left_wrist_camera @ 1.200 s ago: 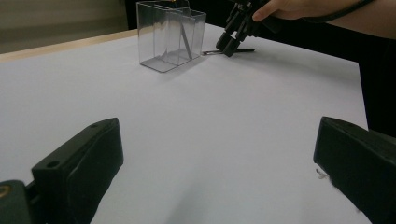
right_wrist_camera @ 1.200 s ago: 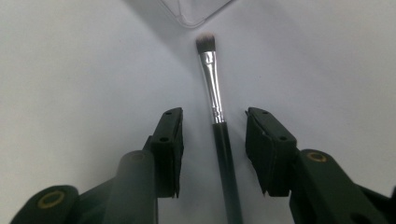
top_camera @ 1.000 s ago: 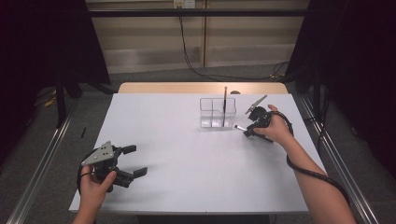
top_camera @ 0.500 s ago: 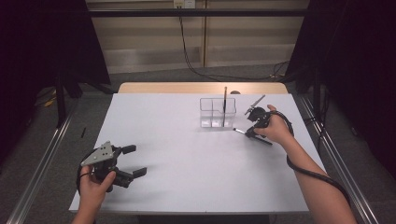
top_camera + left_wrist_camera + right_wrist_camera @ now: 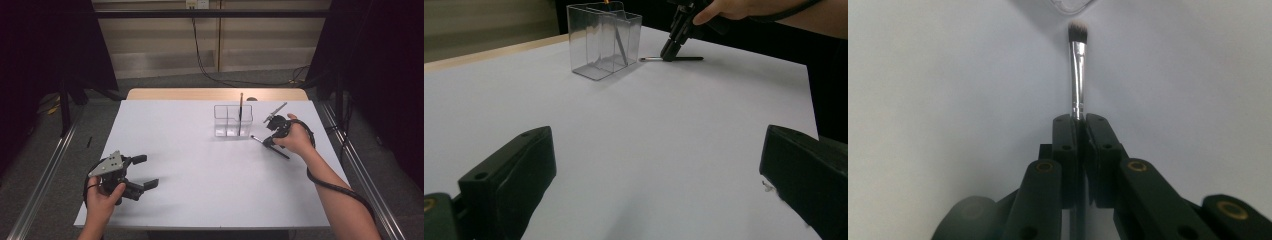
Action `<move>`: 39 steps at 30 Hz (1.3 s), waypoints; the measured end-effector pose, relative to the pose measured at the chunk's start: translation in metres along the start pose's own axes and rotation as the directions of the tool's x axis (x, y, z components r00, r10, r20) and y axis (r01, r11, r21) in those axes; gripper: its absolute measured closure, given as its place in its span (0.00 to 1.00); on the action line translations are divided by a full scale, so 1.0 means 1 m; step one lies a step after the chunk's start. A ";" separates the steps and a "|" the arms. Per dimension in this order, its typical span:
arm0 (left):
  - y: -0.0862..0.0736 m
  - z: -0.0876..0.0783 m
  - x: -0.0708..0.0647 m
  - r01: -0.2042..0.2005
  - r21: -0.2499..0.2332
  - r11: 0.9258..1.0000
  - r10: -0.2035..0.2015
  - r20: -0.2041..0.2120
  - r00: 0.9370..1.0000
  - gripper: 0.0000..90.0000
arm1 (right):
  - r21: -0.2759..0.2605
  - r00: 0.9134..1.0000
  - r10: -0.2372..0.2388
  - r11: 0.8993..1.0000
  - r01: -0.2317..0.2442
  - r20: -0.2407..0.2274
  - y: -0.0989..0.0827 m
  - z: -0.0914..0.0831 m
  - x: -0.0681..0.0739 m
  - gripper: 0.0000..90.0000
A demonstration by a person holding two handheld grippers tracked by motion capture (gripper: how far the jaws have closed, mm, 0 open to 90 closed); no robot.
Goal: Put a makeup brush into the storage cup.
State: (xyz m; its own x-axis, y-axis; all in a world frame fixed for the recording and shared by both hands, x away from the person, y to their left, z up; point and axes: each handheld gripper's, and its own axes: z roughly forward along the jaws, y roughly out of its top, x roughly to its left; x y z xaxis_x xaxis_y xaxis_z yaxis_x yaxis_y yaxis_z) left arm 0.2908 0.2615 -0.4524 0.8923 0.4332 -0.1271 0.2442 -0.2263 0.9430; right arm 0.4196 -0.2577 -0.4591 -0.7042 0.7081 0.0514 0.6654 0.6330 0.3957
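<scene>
Brush in the jaws — the right gripper point(image 5: 1080, 122) is clamped on a slim makeup brush point(image 5: 1077, 65), its two black jaws having just closed the last bit onto the handle. From the right gripper view the brush runs straight ahead out of the pinch: a bright metal ferrule, then a short tuft of bristles, dark at the base and pale at the tip, pointing toward the foot of the clear organiser point(image 5: 233, 121). From the high view the brush point(image 5: 270, 147) lies low on the white table point(image 5: 200, 175), its long axis slanting from near the organiser's right corner back toward the person's right hand point(image 5: 296, 138), dark handle trailing behind the grip.

That is the relation that counts: the organiser sits just ahead of the bristle end, near but not touching, and it opens upward, while the brush lies nearly flat. By my reading, the brush has to be lifted and tipped upright before it can drop into a compartment. One dark stick-like item point(image 5: 240, 112) already stands in the right-hand compartment.

The organiser is hard, see-through plastic, box-shaped with thin dividing walls — easy to nudge. The table top is matte and smooth.

Over at the near left corner, the left gripper point(image 5: 142, 172) rests on the table with jaws spread wide, nothing between them, well apart from the action. The right hand is plainly the nearer one.
</scene>
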 end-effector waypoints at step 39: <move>0.001 -0.001 0.000 -0.002 -0.005 1.000 0.002 -0.008 1.000 0.02 | -0.611 0.983 0.159 0.771 -0.180 -0.089 -0.024 -0.041 -0.007 0.94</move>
State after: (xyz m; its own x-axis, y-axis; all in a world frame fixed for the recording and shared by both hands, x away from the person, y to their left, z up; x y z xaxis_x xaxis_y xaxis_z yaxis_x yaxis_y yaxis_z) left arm 0.2908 0.2623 -0.4515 0.8896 0.4399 -0.1228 0.2406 -0.2227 0.9447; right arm 0.3984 -0.2910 -0.4317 -0.6091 0.7687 0.1953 0.4886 0.1696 0.8559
